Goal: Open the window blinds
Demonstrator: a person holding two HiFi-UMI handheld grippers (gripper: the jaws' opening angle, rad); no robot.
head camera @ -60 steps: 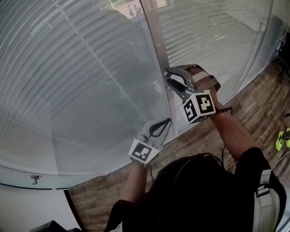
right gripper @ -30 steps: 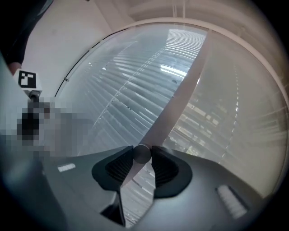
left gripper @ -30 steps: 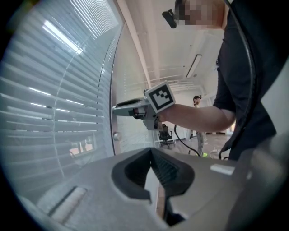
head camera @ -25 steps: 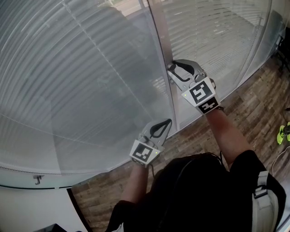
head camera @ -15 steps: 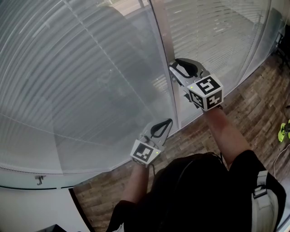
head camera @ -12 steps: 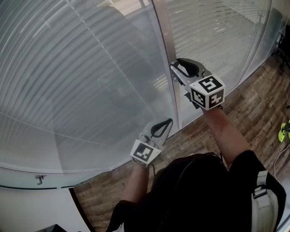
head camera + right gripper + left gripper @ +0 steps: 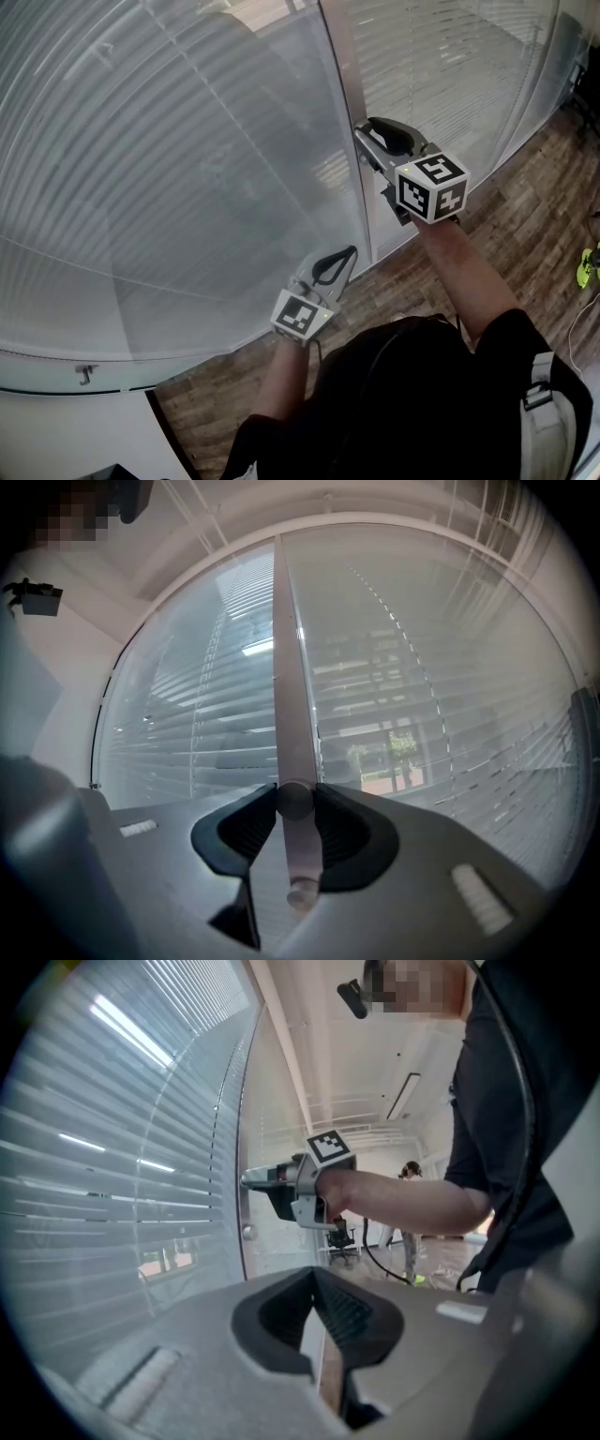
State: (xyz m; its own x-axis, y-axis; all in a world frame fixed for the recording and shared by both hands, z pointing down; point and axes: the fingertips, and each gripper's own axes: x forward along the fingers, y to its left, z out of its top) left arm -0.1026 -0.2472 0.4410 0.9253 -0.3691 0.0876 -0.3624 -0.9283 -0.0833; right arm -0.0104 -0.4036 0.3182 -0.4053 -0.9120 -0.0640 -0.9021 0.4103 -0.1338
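Slatted blinds (image 7: 187, 169) sit behind glass on both sides of a grey upright post (image 7: 342, 84). My right gripper (image 7: 361, 133) points at the post and is shut on a small round knob (image 7: 294, 801), which sits between its dark pads in the right gripper view. In the head view the jaws hide the knob. The left gripper view shows the right gripper (image 7: 251, 1178) from the side, touching the post. My left gripper (image 7: 347, 253) hangs lower, near the glass, shut with nothing in it.
A second small knob (image 7: 248, 1233) sits on the post just below the right gripper. Wood flooring (image 7: 525, 216) runs along the window's foot. A yellow-green object (image 7: 591, 262) lies at the right edge. A small hook (image 7: 86, 373) sticks out of the white sill at lower left.
My right gripper has rolled about its own axis while staying on the knob, so its marker cube shows a different face. The left gripper has kept still.
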